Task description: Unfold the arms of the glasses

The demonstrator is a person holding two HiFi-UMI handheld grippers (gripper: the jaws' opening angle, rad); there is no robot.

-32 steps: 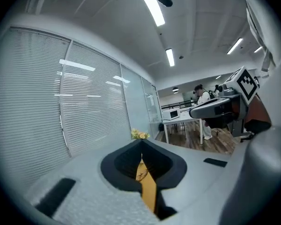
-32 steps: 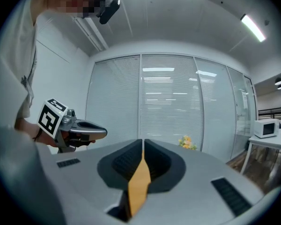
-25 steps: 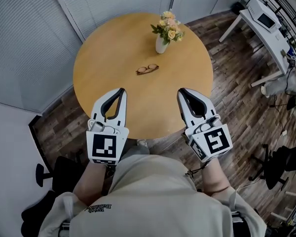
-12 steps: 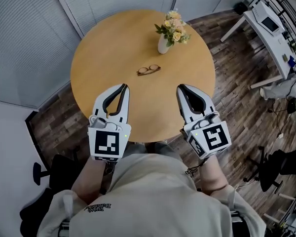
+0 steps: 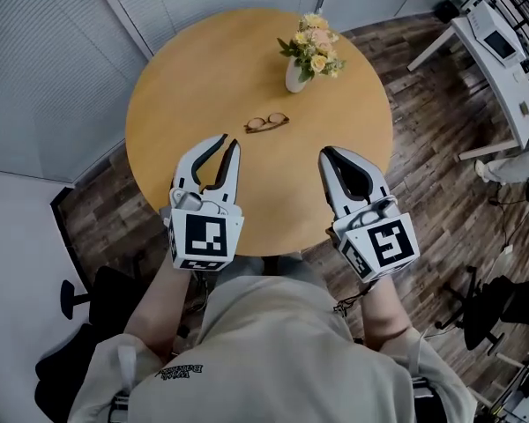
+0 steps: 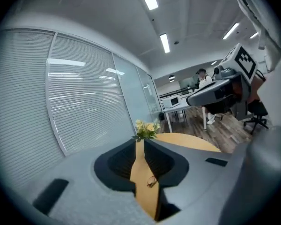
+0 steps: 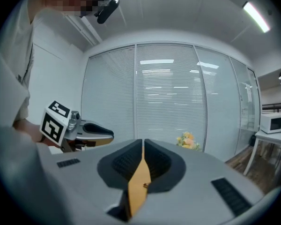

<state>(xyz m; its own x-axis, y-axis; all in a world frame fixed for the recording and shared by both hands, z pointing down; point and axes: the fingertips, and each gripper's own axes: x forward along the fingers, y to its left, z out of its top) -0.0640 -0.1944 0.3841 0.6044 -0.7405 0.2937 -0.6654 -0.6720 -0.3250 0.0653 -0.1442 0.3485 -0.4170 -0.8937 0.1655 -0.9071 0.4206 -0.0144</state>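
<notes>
Folded brown-rimmed glasses (image 5: 265,122) lie near the middle of the round wooden table (image 5: 194,77). Both grippers hover over the table's near edge, short of the glasses and apart from them. My left gripper (image 5: 229,141) points at the glasses with its jaws parted by a narrow gap and nothing between them. In the left gripper view (image 6: 140,142) the glasses (image 6: 151,182) show through that gap. My right gripper (image 5: 326,152) is shut and empty, to the right of the glasses. In the right gripper view (image 7: 143,142) only a thin slit of table shows.
A white vase of yellow flowers (image 5: 310,55) stands behind the glasses, at the table's far right. Blinds and glass walls run behind the table. A white desk (image 5: 502,51) and a black office chair (image 5: 502,298) stand to the right on the wood floor.
My left gripper has moved forward toward the glasses and its jaws have parted a little. The right gripper has barely shifted.
</notes>
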